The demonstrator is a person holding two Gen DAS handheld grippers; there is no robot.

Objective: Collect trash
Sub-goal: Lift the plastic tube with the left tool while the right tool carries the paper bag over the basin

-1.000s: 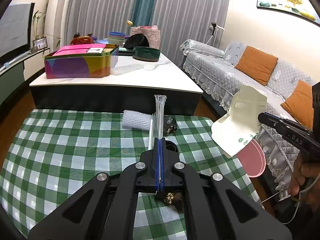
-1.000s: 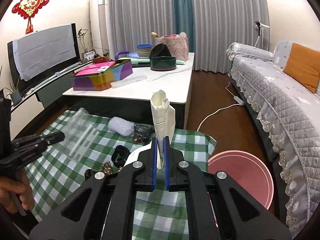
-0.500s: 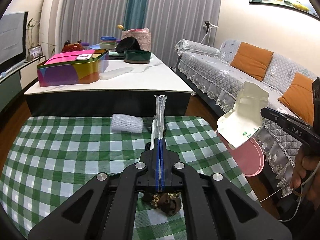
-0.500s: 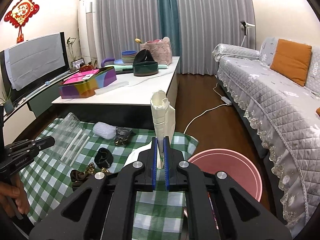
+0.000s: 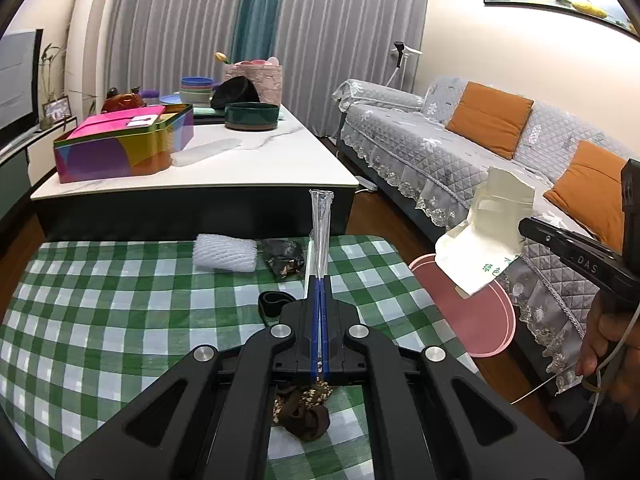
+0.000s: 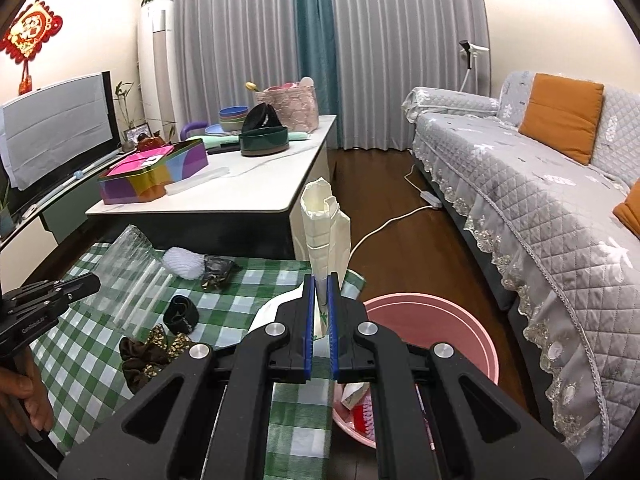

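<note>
The left gripper [image 5: 320, 280] has its jaws squeezed tight on a clear bag [image 5: 321, 216] with white sticks inside; the bag is thin and see-through and stands up out of the jaws, above the worktop [image 5: 100, 300]. The right gripper [image 6: 320, 280] has its jaws almost closed on a cream paper bag [image 6: 324, 224]. This bag is folded and crumpled, has green print near its bottom edge, and also sticks up, close to the worktop's edge and near the pink bin [image 6: 460, 320]. The bin stands on the floor just beside the worktop, with some trash in it. On the green checked cloth of the worktop lie four more things: one white foam net [image 5: 225, 253], one dark wrapper [image 5: 285, 258] just beside it, one black band [image 5: 273, 305] and one brown scrunchie [image 5: 302, 410] nearest the left gripper. So there are two grippers, two bags held up, one bin and four loose things on the cloth.
</note>
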